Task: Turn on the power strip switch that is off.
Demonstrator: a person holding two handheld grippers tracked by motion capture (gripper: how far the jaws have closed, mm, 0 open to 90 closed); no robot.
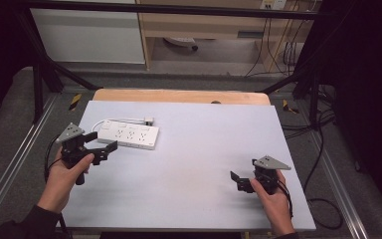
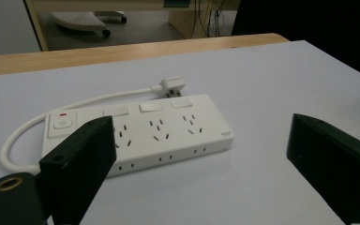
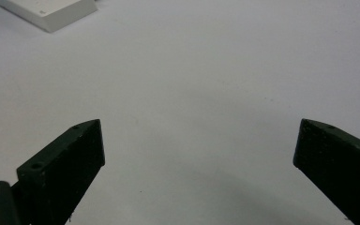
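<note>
Power strip (image 1: 128, 133) lies flat on the far left part of the grey table (image 1: 194, 164), with its white cable (image 2: 75, 104) curling behind it and the plug (image 2: 173, 85) resting just beside its far edge. In the left gripper view its red-marked switch (image 2: 62, 123) is at the near left end, and three groups of sockets follow to the right.

The left gripper (image 1: 103, 149) hovers just beside the near edge of the strip — its jaws stand wide apart and hold nothing. The right gripper (image 1: 238, 180) is well apart from the strip, over the bare table at the near right; its jaws are also spread wide and empty, and a corner of the strip shows at the top left of its view.

I judge that the work in hand is a reach for the strip with the left gripper. Some risks from here: the strip is light and smooth, so a jaw that meets its side first may push it away instead of closing around it. If the jaws close across the top face, one may press the switch. The loose cable may also drag the plug along when the strip moves.
</note>
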